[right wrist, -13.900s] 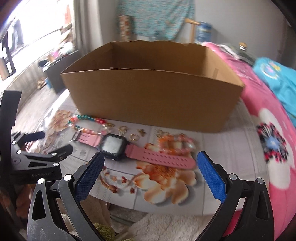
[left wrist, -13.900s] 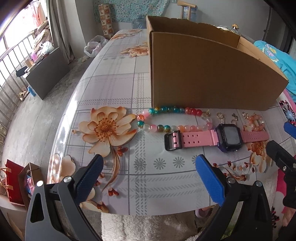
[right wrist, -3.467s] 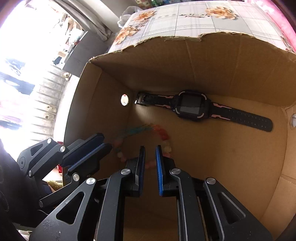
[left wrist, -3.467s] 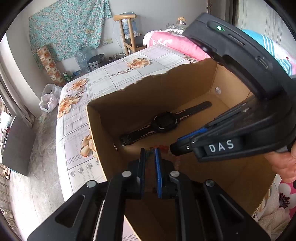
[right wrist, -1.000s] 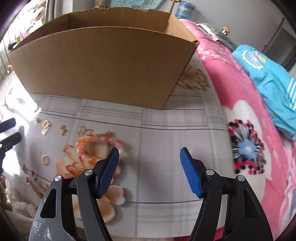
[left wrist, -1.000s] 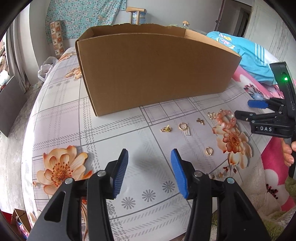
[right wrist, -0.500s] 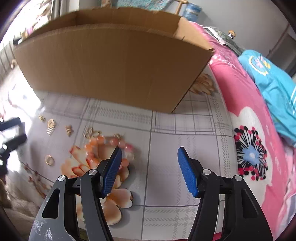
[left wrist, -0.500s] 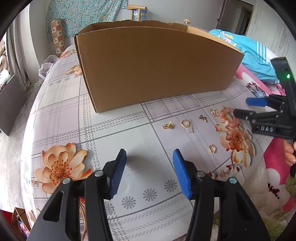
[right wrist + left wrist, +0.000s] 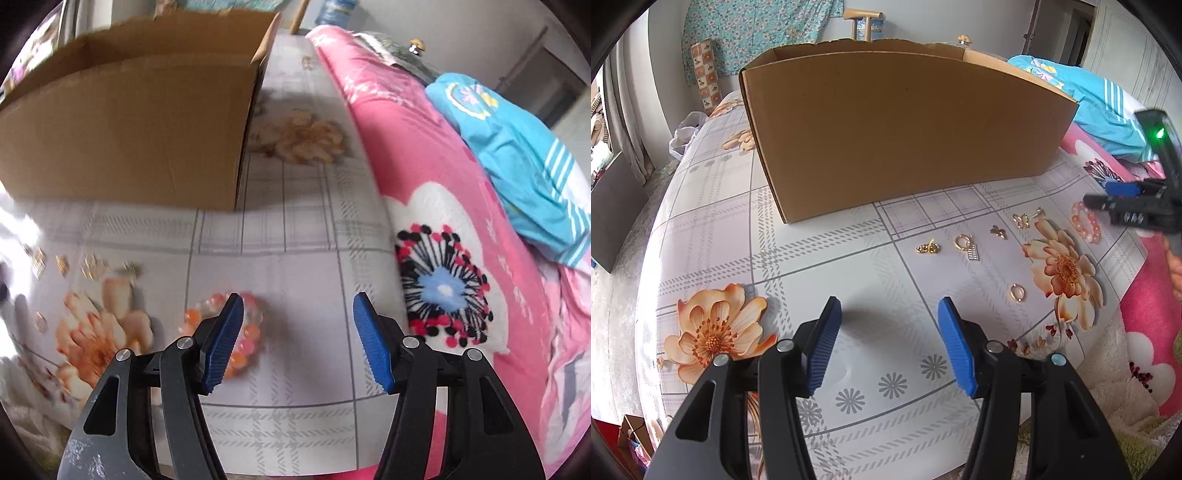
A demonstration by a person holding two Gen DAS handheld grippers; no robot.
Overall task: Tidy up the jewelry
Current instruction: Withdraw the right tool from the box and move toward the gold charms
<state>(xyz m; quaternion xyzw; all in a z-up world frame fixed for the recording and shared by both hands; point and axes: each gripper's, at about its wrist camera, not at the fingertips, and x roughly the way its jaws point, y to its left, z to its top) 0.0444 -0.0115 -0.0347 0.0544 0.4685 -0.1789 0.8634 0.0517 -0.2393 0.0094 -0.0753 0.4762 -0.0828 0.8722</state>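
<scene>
At the bottom of the left view, the left claw [image 9: 888, 345] has just been opening, nothing inside. The gold bits [image 9: 966, 246] lie mid-right on the surface [image 9: 713, 229]. The right claw [image 9: 297, 338] gapes empty over the bead bracelet [image 9: 250, 334].

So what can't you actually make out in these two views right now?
- Inside of the box: hidden in both views by its front wall.
- Bead bracelet: motion-blurred in the right wrist view, partly behind a finger.
- Gold pieces: too small in the left wrist view to tell their type.
- Right gripper: blurred and cut off at that view's edge.
</scene>
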